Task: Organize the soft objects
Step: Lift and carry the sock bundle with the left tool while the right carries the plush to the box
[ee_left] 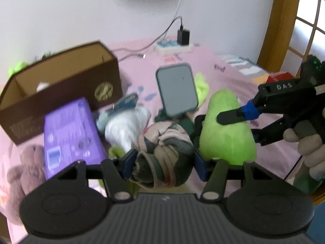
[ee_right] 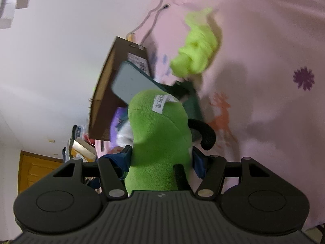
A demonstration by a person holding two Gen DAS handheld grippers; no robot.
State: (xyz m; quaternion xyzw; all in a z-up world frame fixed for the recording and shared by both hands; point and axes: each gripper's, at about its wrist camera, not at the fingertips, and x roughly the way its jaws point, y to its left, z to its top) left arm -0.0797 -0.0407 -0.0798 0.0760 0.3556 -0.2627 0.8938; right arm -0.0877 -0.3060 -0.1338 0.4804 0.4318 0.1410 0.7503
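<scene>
My left gripper [ee_left: 163,165] is shut on a rolled bundle of pink, grey and green cloth [ee_left: 165,154], held over the pink bedsheet [ee_left: 233,75]. My right gripper [ee_right: 161,158] is shut on a green plush toy [ee_right: 158,138] with a white label; the toy [ee_left: 225,130] and the right gripper [ee_left: 229,118] also show in the left wrist view, just right of the bundle. An open brown cardboard box [ee_left: 61,81] stands at the left. A neon yellow-green fluffy cloth [ee_right: 195,48] lies on the sheet beyond the plush.
A purple box [ee_left: 71,134] leans by the cardboard box. A grey-blue tablet [ee_left: 176,89] stands propped in the middle. A white crumpled item [ee_left: 124,128], a brown plush [ee_left: 24,168], a power strip with charger [ee_left: 178,40], and a wooden window frame [ee_left: 280,20] surround.
</scene>
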